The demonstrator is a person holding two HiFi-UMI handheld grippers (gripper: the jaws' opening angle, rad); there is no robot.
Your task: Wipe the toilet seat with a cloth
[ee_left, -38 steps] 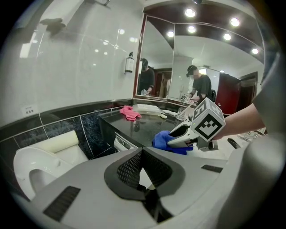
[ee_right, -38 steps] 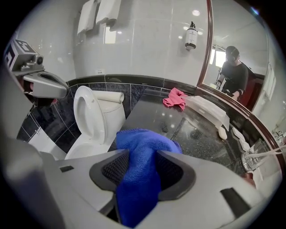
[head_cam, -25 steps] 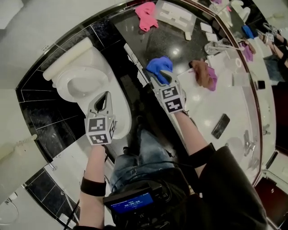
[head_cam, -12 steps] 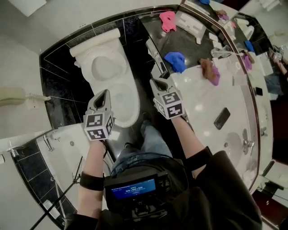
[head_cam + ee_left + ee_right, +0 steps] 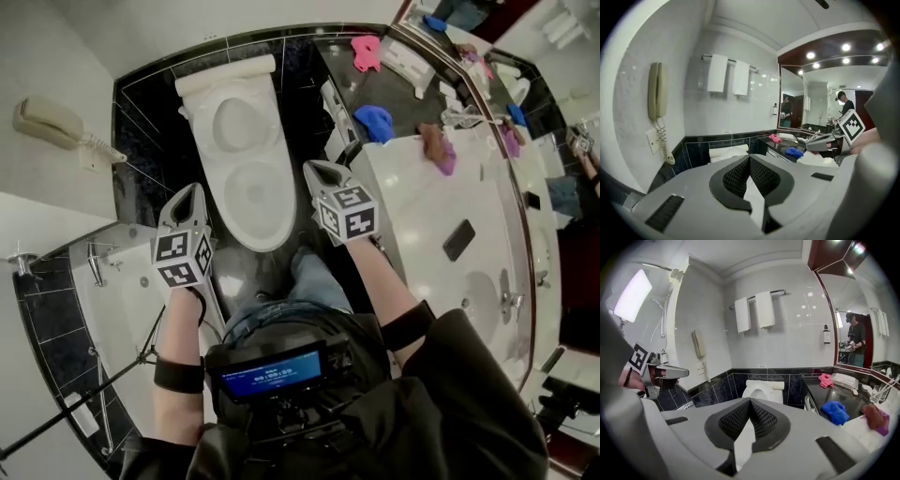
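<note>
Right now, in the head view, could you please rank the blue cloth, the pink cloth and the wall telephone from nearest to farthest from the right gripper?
1. Blue cloth, on the dark counter just beyond the right gripper.
2. Pink cloth, farther back on that counter.
3. Wall telephone, on the far left wall.

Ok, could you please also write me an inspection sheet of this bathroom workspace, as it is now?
Surface: dark counter beside the toilet, with the white counter next to it.
Job's things: toilet seat has no cloth on it; blue cloth lies on the dark counter.
Clutter: pink cloth, brown and purple cloths, mobile phone.
Grippers: left gripper and right gripper are both shut and empty, either side of the toilet.
Cables: coiled cord of the wall telephone.
Surroundings: two white towels on a rail.
</note>
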